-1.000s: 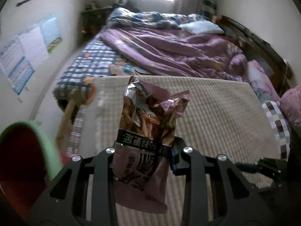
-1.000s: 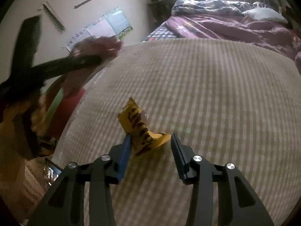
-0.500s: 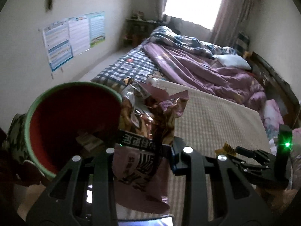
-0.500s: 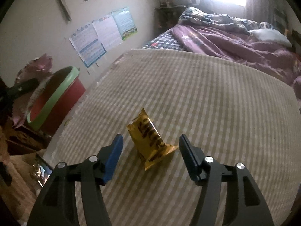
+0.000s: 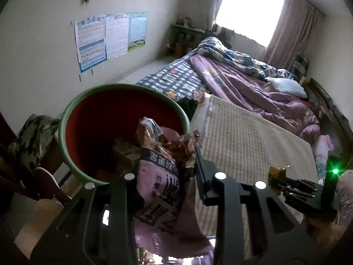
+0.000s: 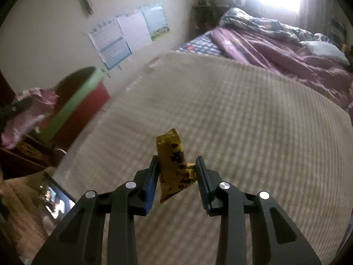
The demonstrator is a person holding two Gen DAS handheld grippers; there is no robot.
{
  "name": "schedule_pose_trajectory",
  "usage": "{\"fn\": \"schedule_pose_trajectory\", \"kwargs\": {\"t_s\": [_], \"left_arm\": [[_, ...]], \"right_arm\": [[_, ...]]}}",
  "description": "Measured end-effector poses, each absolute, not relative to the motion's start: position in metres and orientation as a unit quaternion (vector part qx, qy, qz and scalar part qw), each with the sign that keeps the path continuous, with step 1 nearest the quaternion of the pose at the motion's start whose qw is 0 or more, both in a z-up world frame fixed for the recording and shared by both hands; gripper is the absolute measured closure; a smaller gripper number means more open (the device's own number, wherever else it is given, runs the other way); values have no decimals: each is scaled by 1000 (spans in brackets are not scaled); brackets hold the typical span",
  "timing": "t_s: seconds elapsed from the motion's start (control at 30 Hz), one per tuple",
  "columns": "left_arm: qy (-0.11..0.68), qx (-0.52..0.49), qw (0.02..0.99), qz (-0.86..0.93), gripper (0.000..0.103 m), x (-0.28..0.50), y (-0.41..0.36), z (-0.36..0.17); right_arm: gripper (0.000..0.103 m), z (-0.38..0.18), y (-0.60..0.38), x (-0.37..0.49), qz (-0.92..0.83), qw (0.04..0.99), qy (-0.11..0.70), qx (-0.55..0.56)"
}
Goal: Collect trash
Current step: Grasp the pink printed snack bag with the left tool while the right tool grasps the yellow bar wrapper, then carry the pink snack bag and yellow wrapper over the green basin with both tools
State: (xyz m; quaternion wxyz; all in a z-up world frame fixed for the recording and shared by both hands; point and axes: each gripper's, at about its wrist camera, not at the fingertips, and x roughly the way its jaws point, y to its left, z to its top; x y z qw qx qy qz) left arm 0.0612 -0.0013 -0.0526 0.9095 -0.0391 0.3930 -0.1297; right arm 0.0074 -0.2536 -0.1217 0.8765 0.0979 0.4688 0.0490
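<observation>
My left gripper (image 5: 163,167) is shut on a crumpled pink snack bag (image 5: 163,183) and holds it at the near rim of a red bin with a green rim (image 5: 88,119). Some trash lies inside the bin. My right gripper (image 6: 176,167) is shut on a yellow snack wrapper (image 6: 173,165) and holds it above the beige striped bedspread (image 6: 242,110). The right gripper and wrapper also show in the left wrist view (image 5: 278,176). The bin also shows at the left of the right wrist view (image 6: 83,101).
A purple quilt (image 5: 253,88) and a white pillow (image 5: 286,84) lie further up the bed. Posters (image 5: 110,37) hang on the wall. A camouflage cushion (image 5: 33,132) sits left of the bin. A lit phone screen (image 6: 55,201) lies by the bed edge.
My left gripper has swung left with the pink bag to the bin. My right gripper has closed on the yellow wrapper and lifted it off the bedspread.
</observation>
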Motion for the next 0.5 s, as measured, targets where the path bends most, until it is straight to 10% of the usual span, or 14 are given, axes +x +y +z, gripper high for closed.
{"fn": "schedule_pose_trajectory", "kwargs": {"t_s": [0.5], "left_arm": [[388,-47,911,-131,73,63,6,-50]], "right_arm": [[70,-73,-203,26,116,895,420,96]]}}
